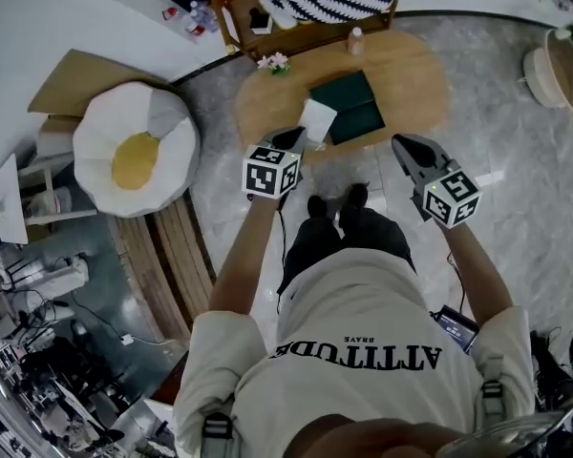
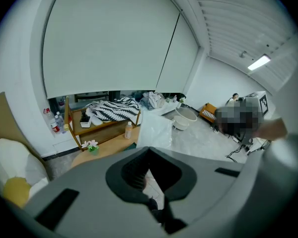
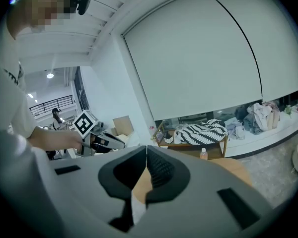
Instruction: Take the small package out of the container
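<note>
Left tool (image 1: 292, 140) clamps small package (image 1: 317, 121) — above container (image 1: 350, 97).

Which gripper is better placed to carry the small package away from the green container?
Left. The left gripper has its jaws shut on the small white package by the green container, at its left edge. The right gripper is shut on nothing, apart from it.
</note>
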Demonstrator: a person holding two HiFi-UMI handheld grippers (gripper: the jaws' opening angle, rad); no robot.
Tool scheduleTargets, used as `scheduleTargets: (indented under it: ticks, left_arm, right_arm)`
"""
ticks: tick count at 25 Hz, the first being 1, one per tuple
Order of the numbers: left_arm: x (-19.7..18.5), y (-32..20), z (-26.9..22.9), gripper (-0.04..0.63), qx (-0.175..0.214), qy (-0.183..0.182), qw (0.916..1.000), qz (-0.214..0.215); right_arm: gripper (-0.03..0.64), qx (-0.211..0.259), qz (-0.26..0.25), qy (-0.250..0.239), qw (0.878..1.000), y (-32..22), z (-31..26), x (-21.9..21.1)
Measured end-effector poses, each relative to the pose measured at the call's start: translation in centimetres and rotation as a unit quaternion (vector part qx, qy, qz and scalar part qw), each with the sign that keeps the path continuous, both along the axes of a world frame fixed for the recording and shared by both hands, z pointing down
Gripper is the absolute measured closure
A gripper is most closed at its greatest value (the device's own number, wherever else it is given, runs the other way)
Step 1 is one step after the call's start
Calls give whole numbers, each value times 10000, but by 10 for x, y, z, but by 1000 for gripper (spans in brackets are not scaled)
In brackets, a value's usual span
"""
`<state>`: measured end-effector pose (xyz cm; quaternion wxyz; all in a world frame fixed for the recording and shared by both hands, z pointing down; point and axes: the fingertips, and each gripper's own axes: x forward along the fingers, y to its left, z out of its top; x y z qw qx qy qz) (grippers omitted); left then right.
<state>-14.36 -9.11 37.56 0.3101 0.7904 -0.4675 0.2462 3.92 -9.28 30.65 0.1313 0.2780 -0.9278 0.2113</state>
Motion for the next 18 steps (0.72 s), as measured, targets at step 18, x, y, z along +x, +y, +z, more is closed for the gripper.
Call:
scheduleTargets:
  ticks: [18]
  left_arm:
    - [-101,83,-113,575,785,252,9966,-62]
  right_arm:
    - [595,421,78,-183,9989,79,-65,-95]
